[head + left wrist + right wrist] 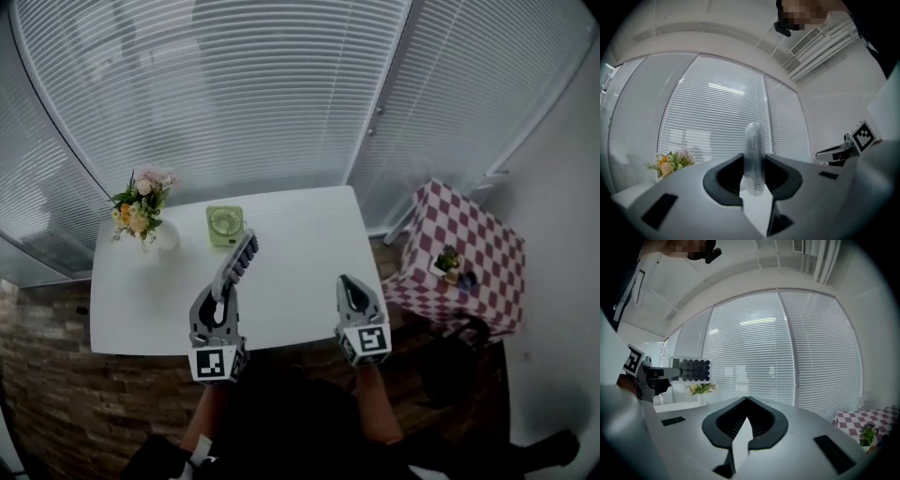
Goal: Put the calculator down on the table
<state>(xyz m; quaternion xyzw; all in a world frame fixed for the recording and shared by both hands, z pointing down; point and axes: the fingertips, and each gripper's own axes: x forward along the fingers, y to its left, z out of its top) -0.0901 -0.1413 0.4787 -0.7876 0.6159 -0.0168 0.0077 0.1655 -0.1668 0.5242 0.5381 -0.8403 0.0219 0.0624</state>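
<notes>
The left gripper (226,284) has its jaws partly closed, pinching the near end of the calculator (240,257). In the left gripper view the pads press on both flat faces of the calculator (753,158), which shows there only as a thin pale edge standing upright between them. It is held on its edge, sticking out forward from the left gripper (753,180) and clear of the white table (309,234), not lying on it. From the right gripper view the dark round keys of the calculator (692,369) face that side, and the left gripper (649,374) holds it above the level of the tabletop. From overhead it hangs over the middle of the table, its far end pointing toward the small green fan (225,225) but apart from it. A vase of flowers (142,212) stands at the table's far left corner. The right gripper (347,281) is over the table's front right edge, well apart from the calculator; its jaws are pressed together at the tips with nothing between them (746,401), and it touches nothing. White blinds (234,94) cover the windows behind, and a checked side table (478,248) with a little potted plant (447,259) stands off to the right.
</notes>
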